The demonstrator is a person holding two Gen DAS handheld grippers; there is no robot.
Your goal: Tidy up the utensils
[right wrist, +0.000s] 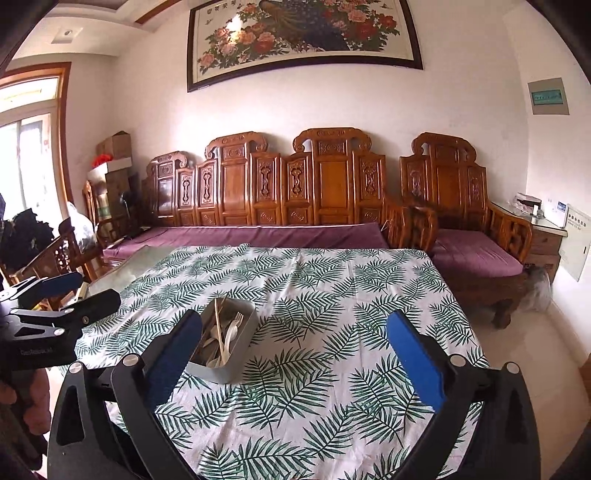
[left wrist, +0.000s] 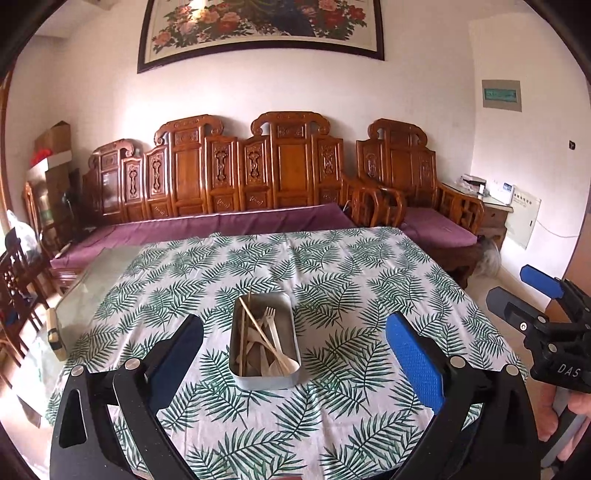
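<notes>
Beside right tongs point(left wrist: 517, 295), a hand point(left wrist: 576, 413).

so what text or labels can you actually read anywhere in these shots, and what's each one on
"DAS": white letters on the black body of the right gripper, seen from the left wrist view.
Pale print on the black left gripper: too blurred.
Green wall sign, framed peony painting's inscription, white wall panel: too small to read.

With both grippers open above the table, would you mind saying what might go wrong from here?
1. The chopsticks stick out over the metal tray rim; a passing finger might flick them out.
2. The loose leaf-print tablecloth could snag and drag the tray.
</notes>
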